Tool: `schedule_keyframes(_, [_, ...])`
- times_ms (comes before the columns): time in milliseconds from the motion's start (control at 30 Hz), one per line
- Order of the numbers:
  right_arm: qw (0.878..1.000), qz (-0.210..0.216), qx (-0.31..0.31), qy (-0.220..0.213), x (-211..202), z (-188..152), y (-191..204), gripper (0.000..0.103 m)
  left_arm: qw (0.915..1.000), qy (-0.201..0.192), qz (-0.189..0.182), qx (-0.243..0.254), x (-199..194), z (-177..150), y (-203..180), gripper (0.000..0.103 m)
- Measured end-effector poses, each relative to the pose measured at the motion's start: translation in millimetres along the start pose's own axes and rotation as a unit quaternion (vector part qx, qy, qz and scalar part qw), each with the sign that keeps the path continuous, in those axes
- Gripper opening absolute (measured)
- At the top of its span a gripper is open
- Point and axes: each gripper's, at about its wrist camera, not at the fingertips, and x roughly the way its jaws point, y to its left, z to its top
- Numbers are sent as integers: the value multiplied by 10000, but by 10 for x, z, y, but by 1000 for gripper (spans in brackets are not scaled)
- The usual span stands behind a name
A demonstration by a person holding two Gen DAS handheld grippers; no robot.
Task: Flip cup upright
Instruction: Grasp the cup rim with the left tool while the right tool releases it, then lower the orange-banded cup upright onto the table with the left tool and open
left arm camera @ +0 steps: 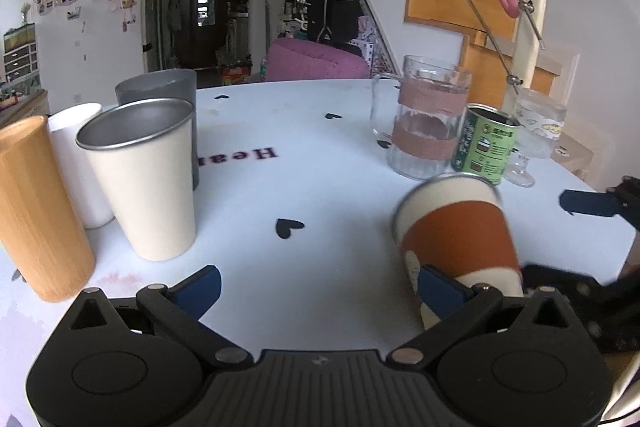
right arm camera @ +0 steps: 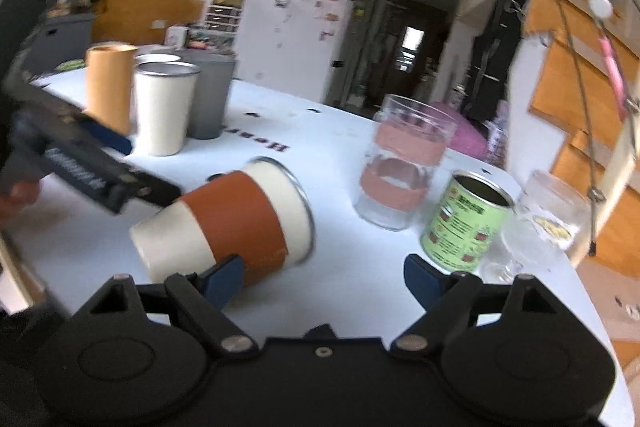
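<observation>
Both tools are sitting spread wide, gripping nothing: left tool (left arm camera: 318, 287), right tool (right arm camera: 324, 277). Cup (right arm camera: 224, 223) with the orange sleeve is lying on its side on the bench (right arm camera: 348, 283), just beside the right tool's left pad, rim facing the green can (right arm camera: 464, 221).

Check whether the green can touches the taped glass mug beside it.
Apart. In the right wrist view, a strip of white table shows between the green can and the taped glass mug; the left wrist view only overlaps them.
</observation>
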Motion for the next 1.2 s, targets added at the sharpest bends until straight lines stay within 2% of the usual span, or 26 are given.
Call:
schedule_keyframes(133, [9997,-38,255,25,54,-21,-40,83,9999,7,-98,-28,-11,10,-6,103])
schedule_keyframes(300, [9985,21,545,-56,26,-58,-116,83,9978,62,-345,-570,-46,160,77,101])
schedule_keyframes(367, [9971,87,743,-98,22,-81,-156,84,9917,237,-848,-937,-14,273,90,100])
schedule_keyframes(433, [9957,121,909,-130,20,-101,-179,84,9797,583,-1353,-1358,93,381,88,98])
schedule_keyframes(500, [9944,144,1035,-154,25,-118,-195,84,9712,859,-1588,-1551,224,467,43,95])
schedule_keyframes(667, [9901,240,1360,-241,18,-180,-251,84,9628,1466,-1593,-1616,619,623,-155,93])
schedule_keyframes(733, [9888,251,1446,-269,9,-202,-279,84,9621,1618,-1501,-1604,738,639,-204,92])
schedule_keyframes(800, [9881,247,1489,-287,-1,-226,-303,84,9616,1712,-1455,-1579,809,629,-217,83])
schedule_keyframes(833, [9878,238,1511,-295,-8,-239,-319,84,9608,1721,-1474,-1597,824,626,-217,82])
schedule_keyframes(933, [9864,203,1601,-305,-21,-275,-375,84,9655,1566,-1419,-1522,771,640,-209,80])
schedule_keyframes(1033, [9848,182,1701,-316,-23,-305,-412,84,9783,1171,-1203,-1214,659,706,-243,79])
schedule_keyframes(1133, [9841,203,1733,-322,-11,-308,-420,84,9940,557,-689,-634,577,796,-348,79])
schedule_keyframes(1200, [9843,211,1727,-309,2,-312,-415,84,9990,137,-315,-280,568,837,-417,79])
